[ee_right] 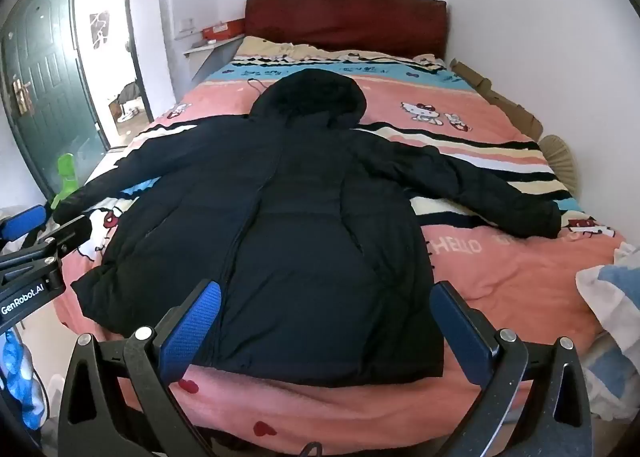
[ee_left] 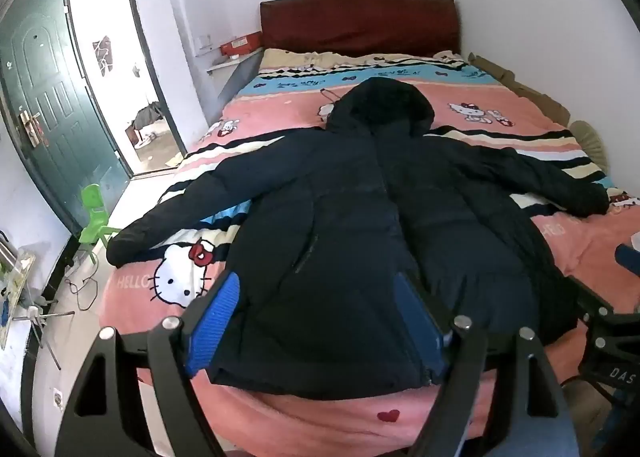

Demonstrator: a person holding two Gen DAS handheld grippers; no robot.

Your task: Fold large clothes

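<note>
A black hooded puffer jacket point(ee_left: 360, 225) point(ee_right: 300, 225) lies spread flat on the bed, hood toward the headboard and both sleeves stretched out sideways. Its hem reaches the near edge of the bed. My left gripper point(ee_left: 320, 321) stands open in front of the left half of the hem, its blue pads point(ee_left: 216, 317) apart and pressing on nothing. Over the right half of the hem my right gripper point(ee_right: 326, 327) is wide open, also holding nothing. Each gripper shows at the edge of the other's view.
The bed cover point(ee_left: 500, 105) is pink with cartoon cats. A dark red headboard point(ee_right: 344, 17) and white walls close the far and right sides. On the left are a green door point(ee_left: 48, 105), an open doorway and a green chair point(ee_left: 94, 217). Folded cloth point(ee_right: 612, 289) lies at the right.
</note>
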